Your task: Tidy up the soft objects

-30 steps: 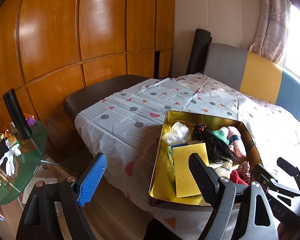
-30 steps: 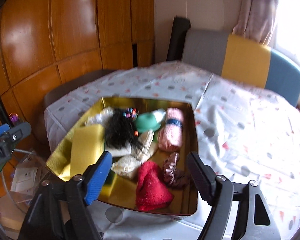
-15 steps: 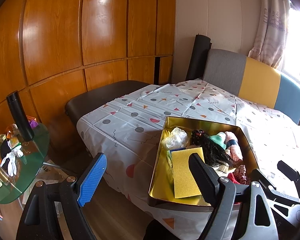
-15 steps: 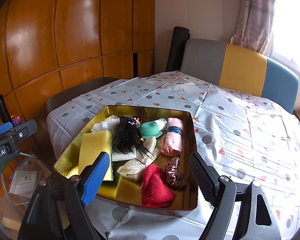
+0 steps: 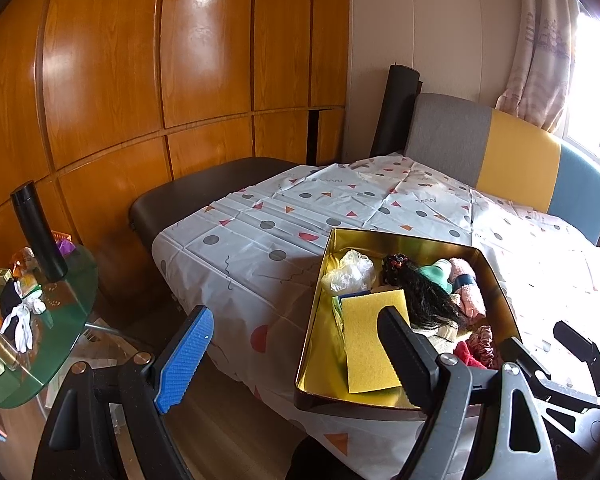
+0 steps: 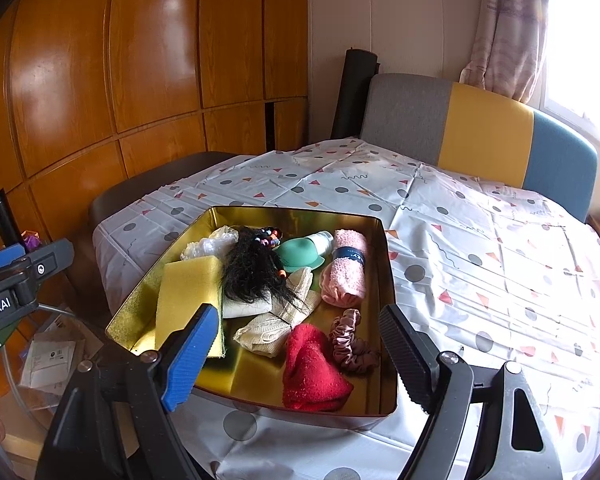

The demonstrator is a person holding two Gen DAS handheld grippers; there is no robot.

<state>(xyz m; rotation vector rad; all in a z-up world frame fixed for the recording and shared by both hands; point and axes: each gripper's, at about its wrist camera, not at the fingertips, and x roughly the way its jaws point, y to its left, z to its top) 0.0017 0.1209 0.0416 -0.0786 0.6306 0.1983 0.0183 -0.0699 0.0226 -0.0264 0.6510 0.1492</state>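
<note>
Looking over the scene: we see a gold tin (image 6: 384,280) resting on a worktop (image 6: 480,280) covered by a white cloth with dots and triangles.
Tin contents: we count a yellow sponge (image 6: 188,296), a black wig (image 6: 252,272) with coloured beads, a crumpled clear plastic bag (image 6: 208,244), a green silicone piece (image 6: 300,256), a rolled pink towel (image 6: 348,268) with a dark band, a cream knit cloth (image 6: 276,324), a red fuzzy cloth (image 6: 312,372) and a mauve scrunchie (image 6: 352,340).
Layout: we find the red cloth and scrunchie touching at the near edge, the sponge along the tin's left side, the wig draped between sponge and towel.
Right gripper (image 6: 296,352): we see its fingers (image 6: 188,356) spread wide with nothing held, poised at the tin's near edge; its jaws have just been opening.
Left gripper (image 5: 296,356): we see its fingers (image 5: 184,356) wide apart and empty, one off the worktop's edge, the other in front of the sponge.
Surroundings: we note a wood-panelled wall (image 5: 140,80), a grey, yellow and blue sofa back (image 6: 480,132), and a green glass side table (image 5: 60,320) with a black flask (image 5: 40,236).
</note>
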